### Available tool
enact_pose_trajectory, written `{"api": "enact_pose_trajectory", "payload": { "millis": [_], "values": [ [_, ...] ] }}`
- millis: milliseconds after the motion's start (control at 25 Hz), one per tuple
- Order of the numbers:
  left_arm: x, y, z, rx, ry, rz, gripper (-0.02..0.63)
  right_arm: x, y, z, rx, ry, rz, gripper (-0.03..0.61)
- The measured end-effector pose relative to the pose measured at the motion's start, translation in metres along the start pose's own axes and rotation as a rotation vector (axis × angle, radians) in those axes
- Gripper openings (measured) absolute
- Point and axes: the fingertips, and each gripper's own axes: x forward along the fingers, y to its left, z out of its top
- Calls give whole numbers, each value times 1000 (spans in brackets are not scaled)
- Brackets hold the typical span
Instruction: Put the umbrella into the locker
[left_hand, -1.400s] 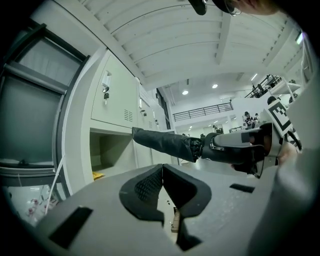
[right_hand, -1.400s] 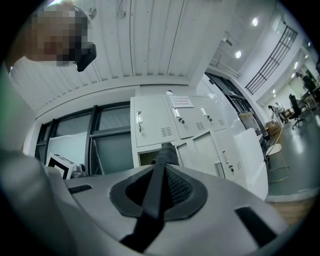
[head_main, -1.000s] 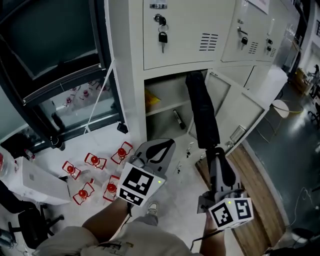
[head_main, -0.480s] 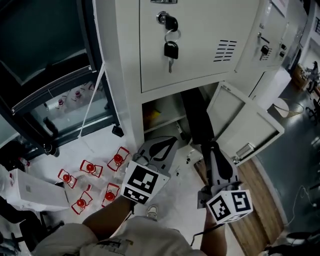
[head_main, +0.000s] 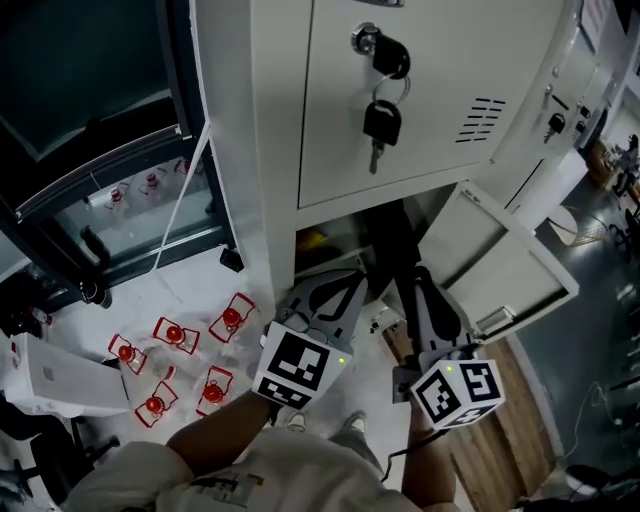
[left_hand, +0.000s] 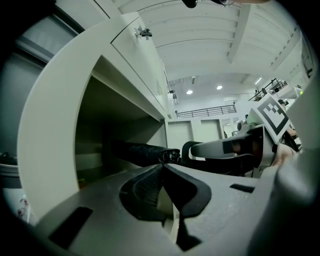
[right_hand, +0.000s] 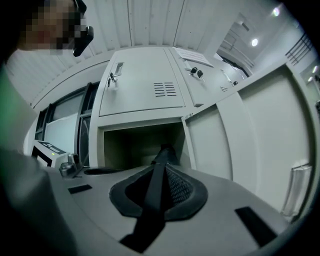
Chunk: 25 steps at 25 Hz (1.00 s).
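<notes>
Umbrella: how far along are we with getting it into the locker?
Done: the locker door is open, and the umbrella has its far end inside the compartment. In hand: the right gripper is clamped on its near end; the left gripper is shut and empty. Left: push it fully in, release.

No readable lettering anywhere (locker notice (right_hand: 192, 54) too small)

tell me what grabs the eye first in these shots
A long black umbrella clamped in the right hand-held gripper pokes into the open lower locker. Keys dangle from the door above, and red-capped containers litter the floor at left.
</notes>
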Motion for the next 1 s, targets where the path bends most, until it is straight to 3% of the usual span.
{"api": "enact_pose_trajectory", "payload": {
  "millis": [1000],
  "values": [
    [40,48,-11,-65,14,374,8,116,-9,-14,-21,89,256,46]
  ]
}}
